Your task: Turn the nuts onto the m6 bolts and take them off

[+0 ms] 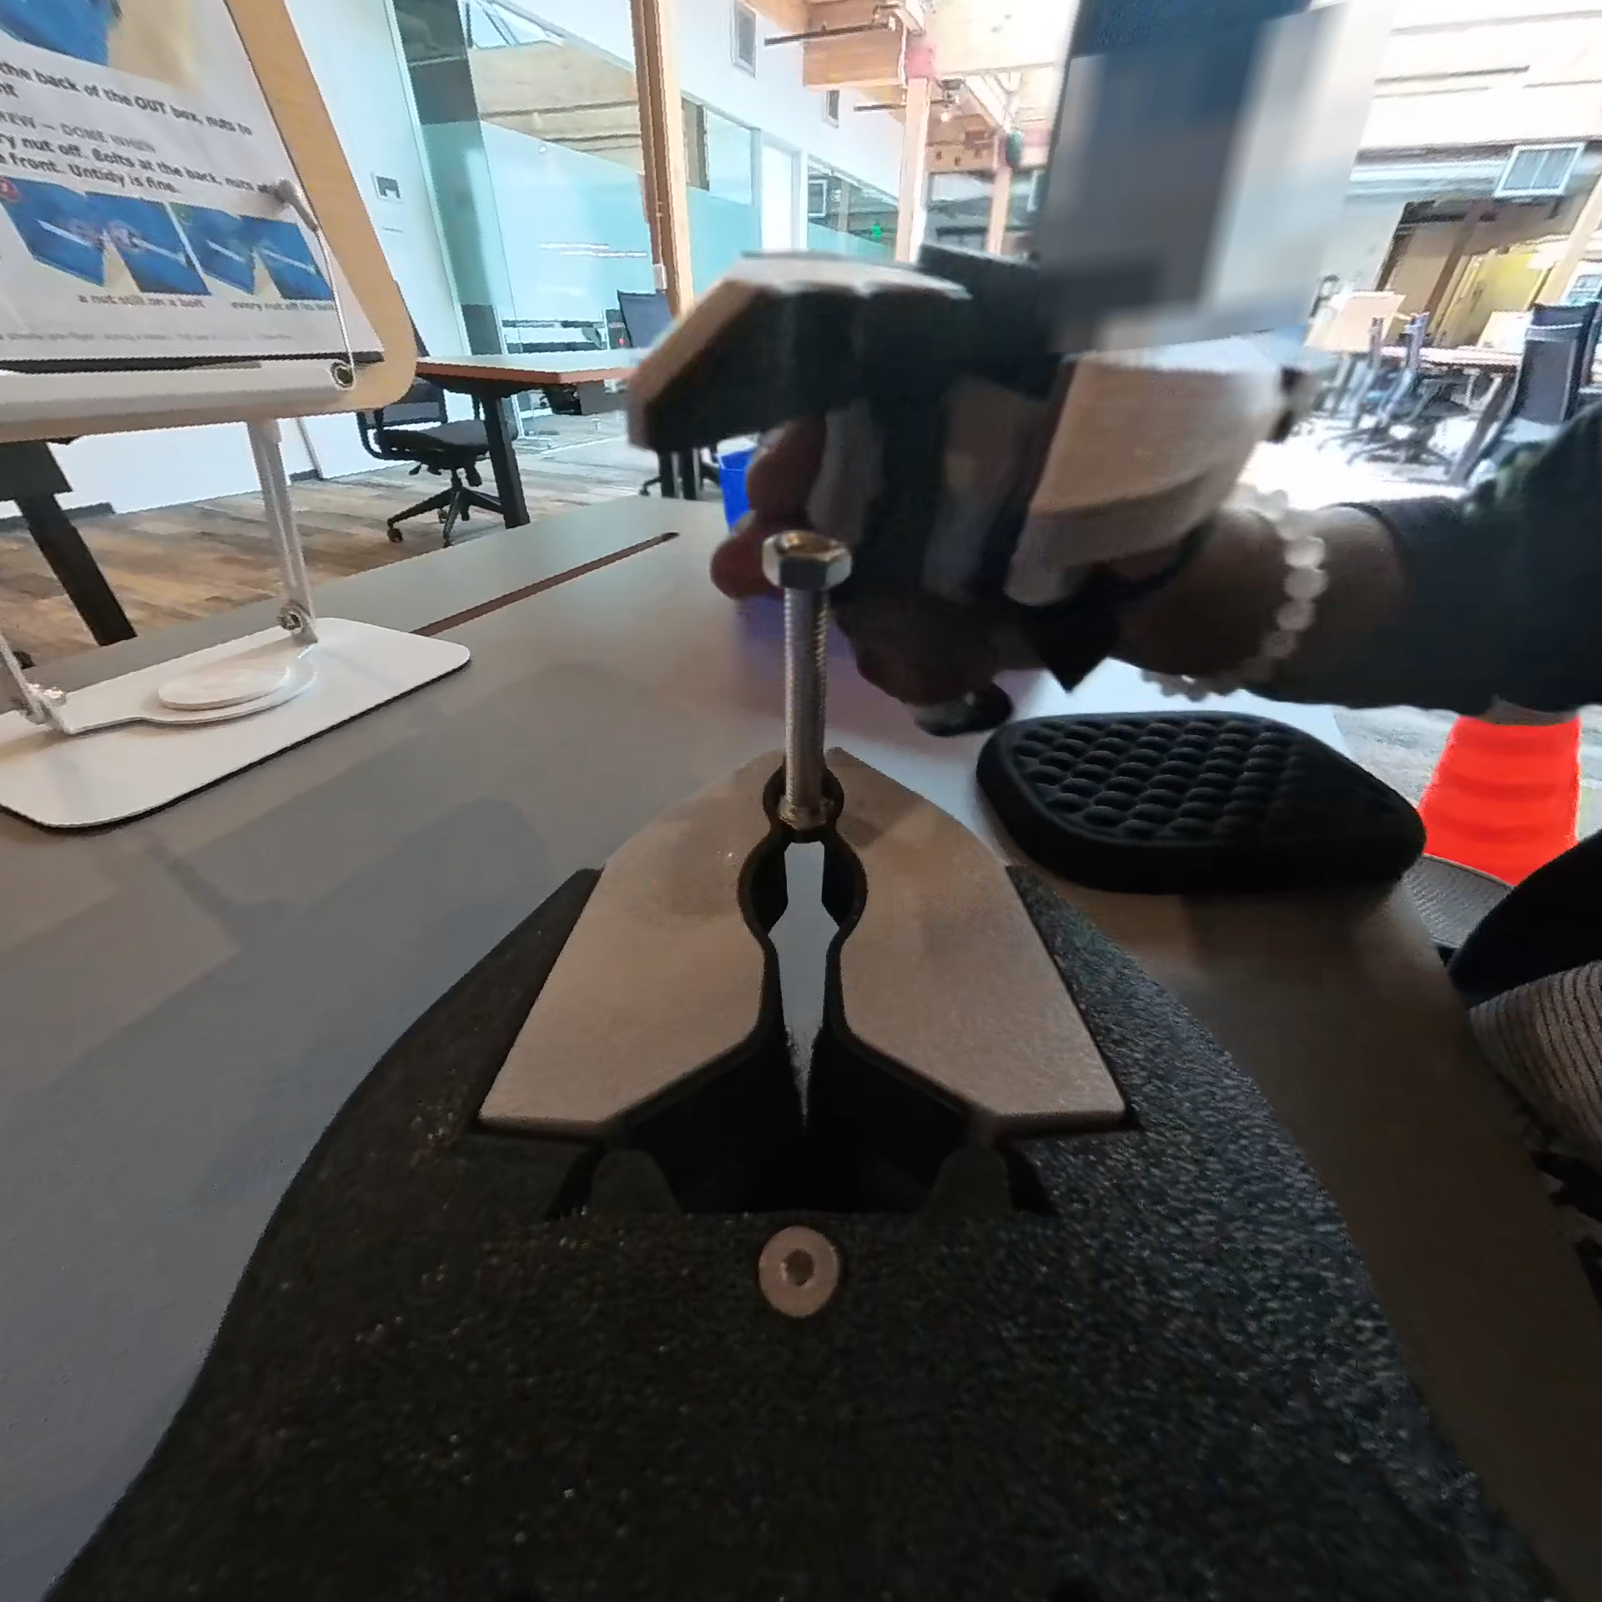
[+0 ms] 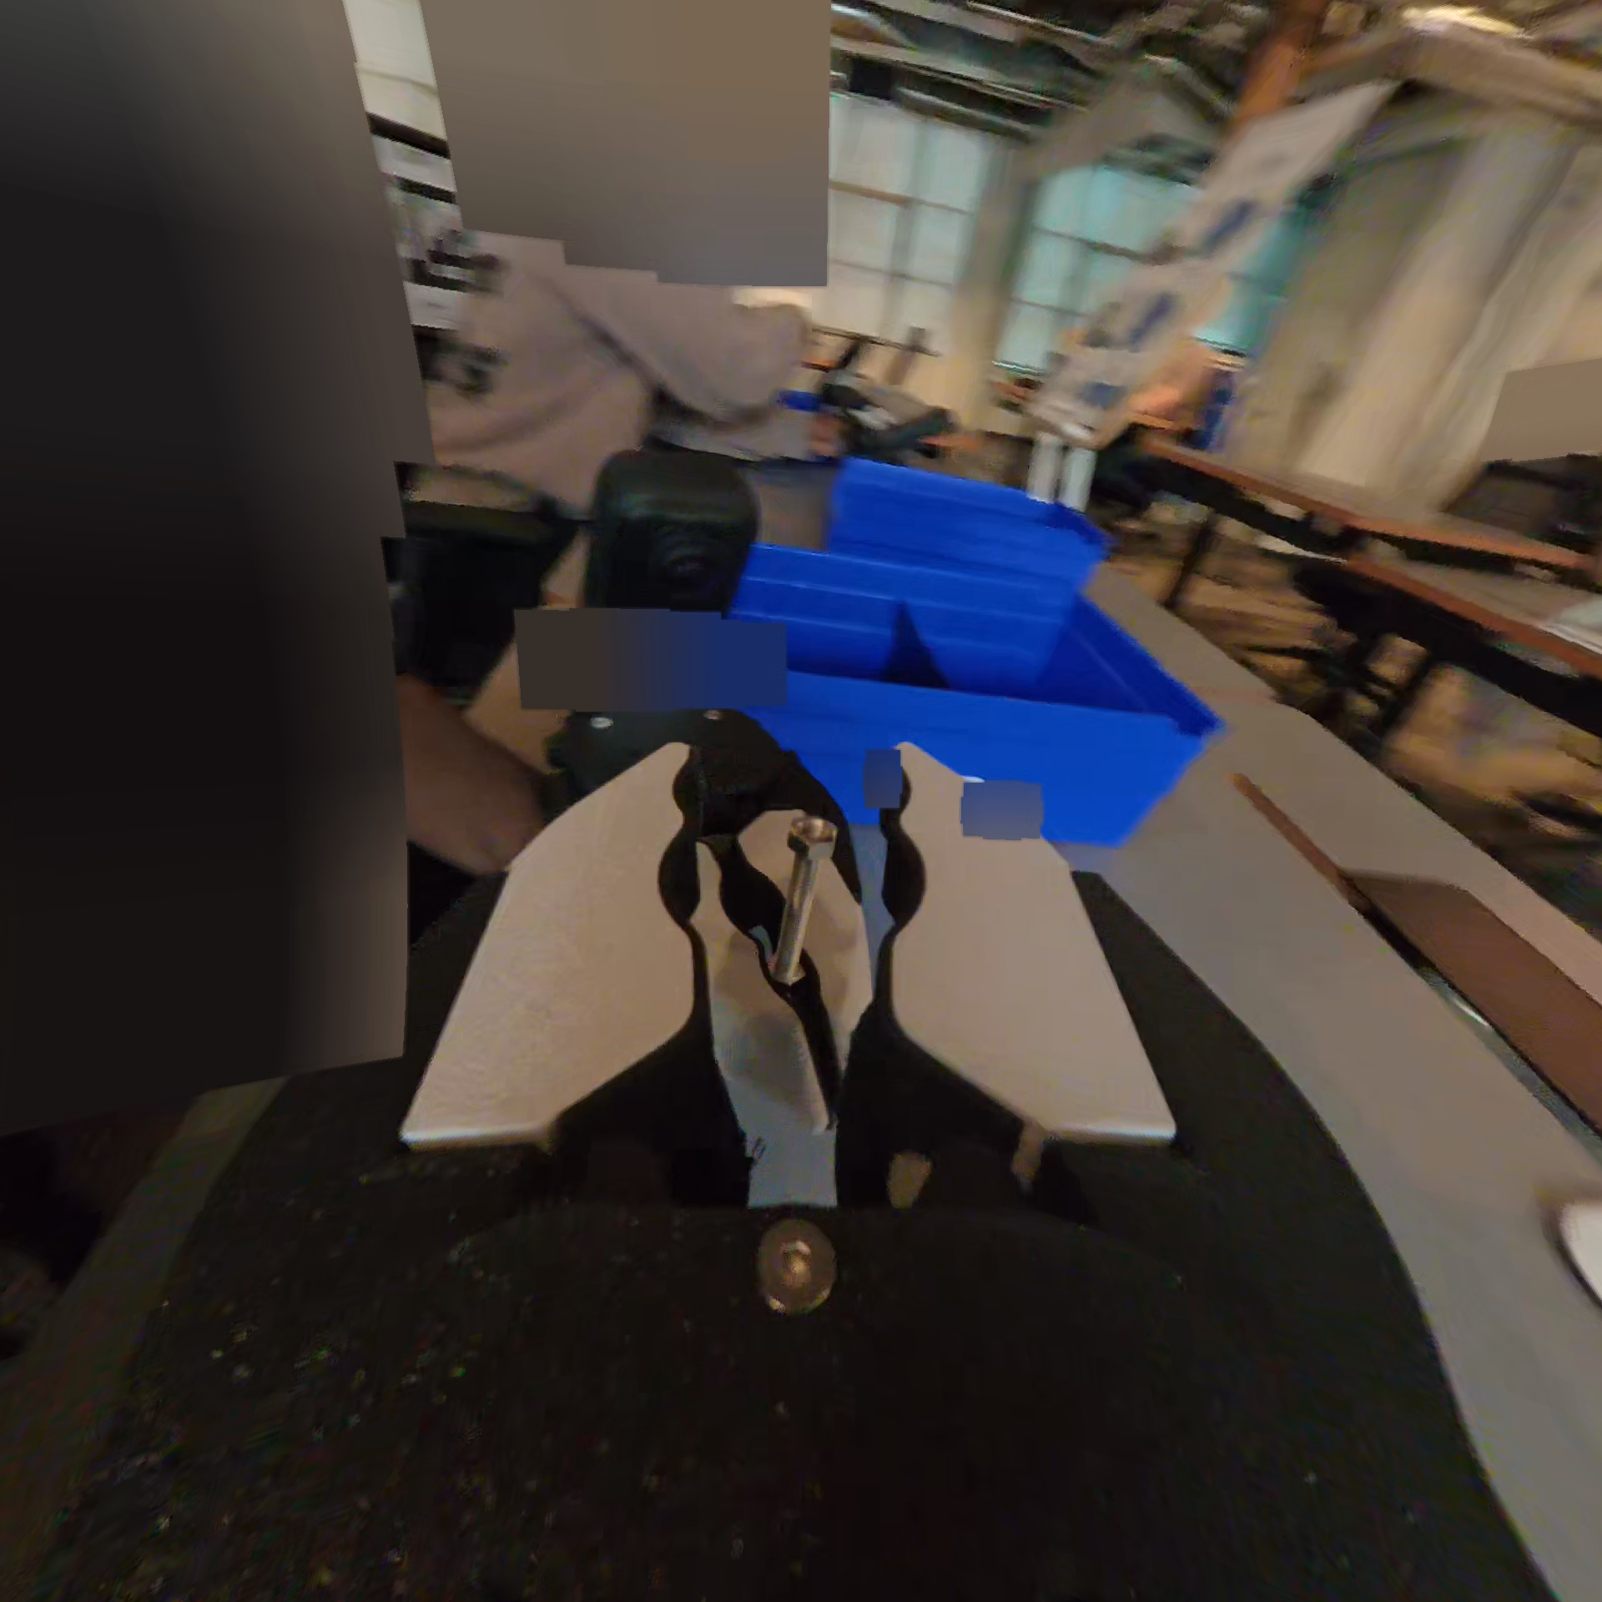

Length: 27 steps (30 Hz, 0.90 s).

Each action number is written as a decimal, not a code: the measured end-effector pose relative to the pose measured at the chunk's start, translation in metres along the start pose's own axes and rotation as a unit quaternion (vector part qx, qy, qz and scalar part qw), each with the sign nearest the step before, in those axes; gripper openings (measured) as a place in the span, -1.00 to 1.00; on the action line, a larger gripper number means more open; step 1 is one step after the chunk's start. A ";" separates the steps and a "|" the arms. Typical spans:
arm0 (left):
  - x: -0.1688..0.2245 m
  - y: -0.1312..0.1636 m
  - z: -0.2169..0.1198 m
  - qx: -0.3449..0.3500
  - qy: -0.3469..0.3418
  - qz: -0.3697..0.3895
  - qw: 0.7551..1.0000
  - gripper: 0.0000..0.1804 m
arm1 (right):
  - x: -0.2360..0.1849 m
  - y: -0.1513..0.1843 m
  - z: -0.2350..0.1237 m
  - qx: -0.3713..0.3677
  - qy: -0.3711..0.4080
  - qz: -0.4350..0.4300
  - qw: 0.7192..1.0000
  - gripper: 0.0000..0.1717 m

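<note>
A silver threaded steel bolt [image 1: 802, 676] stands upright, pinched at its lower end between the tips of the left gripper [image 1: 804, 810], whose two flat grey fingers [image 1: 685, 910] are pressed almost together around it. A hexagonal silver nut [image 1: 806, 559] sits at the bolt's upper end, and a second thin hex piece shows at the base of the shaft, right where the tips grip it.

The right gripper [image 2: 793, 854] is held above and beyond the bolt, its jaws spread apart. In the right wrist view the bolt and the left gripper's tips appear in the gap between the right gripper's fingers, which touch neither bolt nor nut. The person's gloved hand [image 1: 997, 537] holds this gripper.

Beyond the right gripper's tips, a bright blue plastic bin [image 2: 997, 737] with an inner divider rests on the grey table [image 1: 303, 867]. To the left of the left gripper's jaws stands a white metal document stand [image 1: 243, 676] holding a printed instruction sheet. To the right of those jaws lies a black honeycomb-patterned pad [image 1: 1196, 797].
</note>
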<state>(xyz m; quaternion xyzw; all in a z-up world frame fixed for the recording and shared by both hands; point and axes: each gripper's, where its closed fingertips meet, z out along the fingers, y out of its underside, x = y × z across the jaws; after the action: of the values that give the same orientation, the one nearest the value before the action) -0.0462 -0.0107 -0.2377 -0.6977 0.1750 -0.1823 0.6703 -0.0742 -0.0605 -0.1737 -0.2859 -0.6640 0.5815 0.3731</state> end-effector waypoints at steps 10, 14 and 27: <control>0.007 0.001 0.001 -0.001 0.025 0.009 1.000 -0.97 | -0.008 0.015 -0.007 -0.016 -0.305 0.077 0.949 -0.88; 0.004 0.000 0.000 0.001 0.017 0.003 1.000 -0.97 | -0.005 0.014 -0.003 0.003 -0.253 0.070 0.965 -0.89; -0.001 0.000 0.000 0.001 -0.003 -0.002 1.000 -0.97 | 0.007 0.013 0.000 -0.025 0.093 0.040 0.995 -0.69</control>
<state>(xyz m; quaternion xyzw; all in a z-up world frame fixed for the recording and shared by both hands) -0.0475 -0.0101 -0.2378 -0.6979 0.1710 -0.1815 0.6714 -0.0791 -0.0527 -0.1852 -0.3742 -0.6284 0.5501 0.4030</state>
